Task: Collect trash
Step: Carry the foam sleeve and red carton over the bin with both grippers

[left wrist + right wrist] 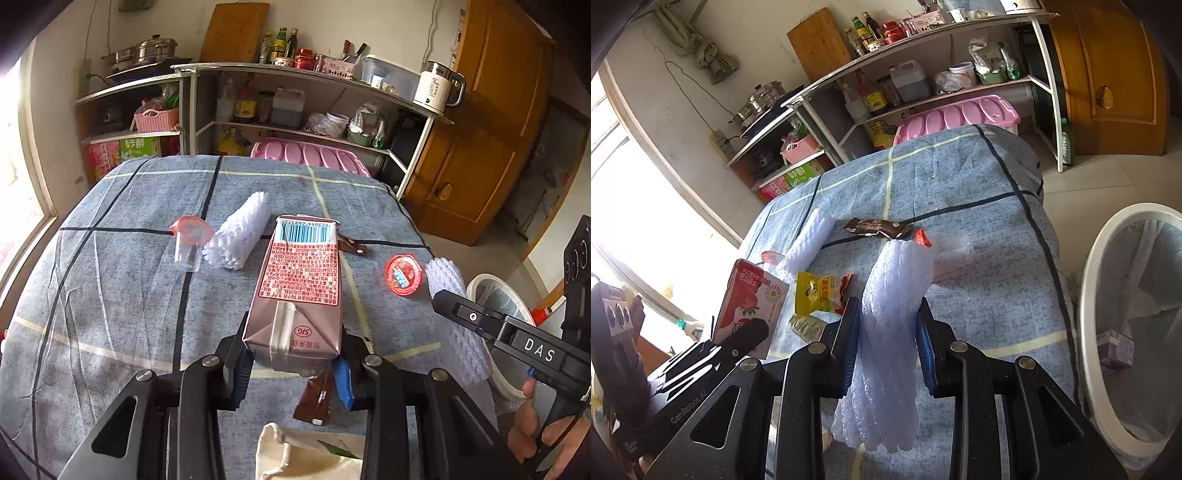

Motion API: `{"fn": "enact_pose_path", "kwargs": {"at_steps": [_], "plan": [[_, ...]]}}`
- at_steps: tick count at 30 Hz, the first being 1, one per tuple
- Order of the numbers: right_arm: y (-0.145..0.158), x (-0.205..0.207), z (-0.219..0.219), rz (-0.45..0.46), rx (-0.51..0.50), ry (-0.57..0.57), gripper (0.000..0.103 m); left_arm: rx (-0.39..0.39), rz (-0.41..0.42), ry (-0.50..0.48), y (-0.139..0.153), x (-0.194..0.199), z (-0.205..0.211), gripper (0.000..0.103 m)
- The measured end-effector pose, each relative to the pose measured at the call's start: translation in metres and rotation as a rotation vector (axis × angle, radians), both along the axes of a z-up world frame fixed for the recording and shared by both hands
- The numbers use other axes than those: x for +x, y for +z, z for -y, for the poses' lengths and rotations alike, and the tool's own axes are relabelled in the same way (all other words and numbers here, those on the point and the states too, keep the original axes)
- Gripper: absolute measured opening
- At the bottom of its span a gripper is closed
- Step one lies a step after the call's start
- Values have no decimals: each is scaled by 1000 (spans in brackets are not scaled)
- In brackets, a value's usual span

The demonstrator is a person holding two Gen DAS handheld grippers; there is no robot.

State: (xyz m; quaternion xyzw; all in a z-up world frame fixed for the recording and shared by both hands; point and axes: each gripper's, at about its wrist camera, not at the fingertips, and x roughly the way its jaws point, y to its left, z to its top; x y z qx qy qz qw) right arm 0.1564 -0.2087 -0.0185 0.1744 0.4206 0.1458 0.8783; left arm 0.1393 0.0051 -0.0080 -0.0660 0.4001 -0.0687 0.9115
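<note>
Holding carton (295,291) in left claw (291,365), pinched at base, above counter (110,295); light, thin walls, I squeeze gently. Right claw (888,343) pinching foam net (890,332) mid-length; soft, springy. Bin (1108,332) beside.

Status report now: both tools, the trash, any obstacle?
Left tool shut on milk carton. Right tool shut on foam net. Bin at right, path looks open.
</note>
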Motion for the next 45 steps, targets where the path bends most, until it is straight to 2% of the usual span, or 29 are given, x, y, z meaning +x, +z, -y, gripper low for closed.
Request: {"fn": "enact_pose_path", "kwargs": {"at_steps": [11,15,18,20,27,32,45], "plan": [[17,-31,60,56,-53,-79,30,24,36,-125,15,-16,74,37],[19,-39,87,61,-74,-124,30,28,41,-176,16,-17,105,38],[19,-45,111,61,-89,-164,30,71,65,-206,18,-19,130,38],[18,-47,128,53,-91,-190,30,56,60,-245,18,-19,145,38],[8,-53,178,20,-114,-260,30,76,53,-328,10,-21,198,38],[-3,-55,204,-12,-134,-288,30,66,20,-381,2,-19,229,38],[-40,-46,241,-108,-217,-317,30,83,-28,-454,-20,-19,281,38]]}}
